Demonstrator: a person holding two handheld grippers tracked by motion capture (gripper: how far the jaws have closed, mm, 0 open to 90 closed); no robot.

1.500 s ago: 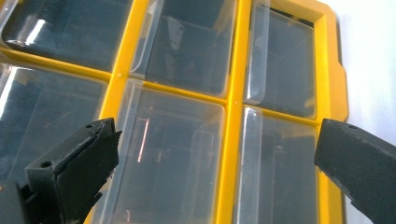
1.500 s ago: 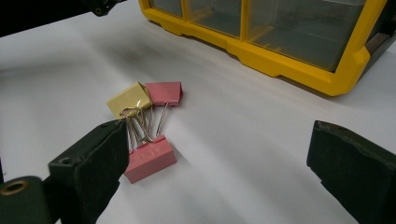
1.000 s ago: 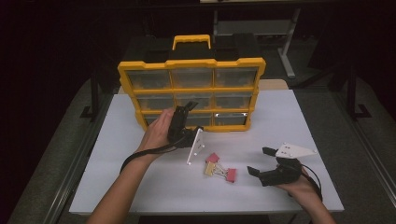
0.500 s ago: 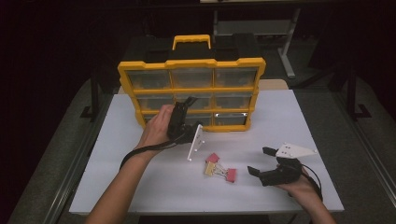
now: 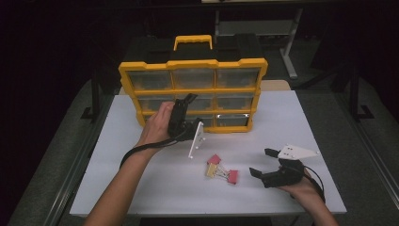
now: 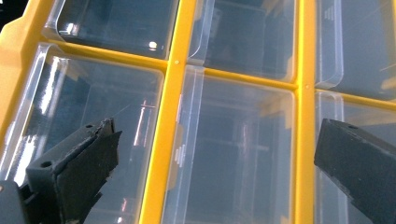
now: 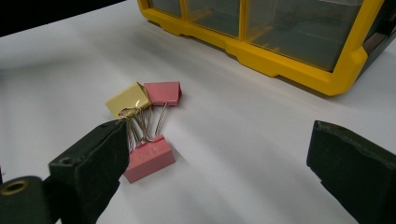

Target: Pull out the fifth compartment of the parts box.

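White counter (image 5: 141, 188) carries a yellow plastic organizer case with clear drawers (image 5: 193, 92) standing upright at the back. Left hand-held gripper (image 5: 184, 109) hovers at its middle drawers, jaws spread. Right hand-held gripper (image 5: 264, 162) rests near the front edge, jaws spread, beside three pink and yellow binder clips (image 5: 221, 170).

Open white table (image 5: 141, 188) at front left and far right; passage blocked at rear by upright yellow drawer organizer (image 5: 193, 92), and at centre front by cluster of binder clips (image 5: 221, 170).
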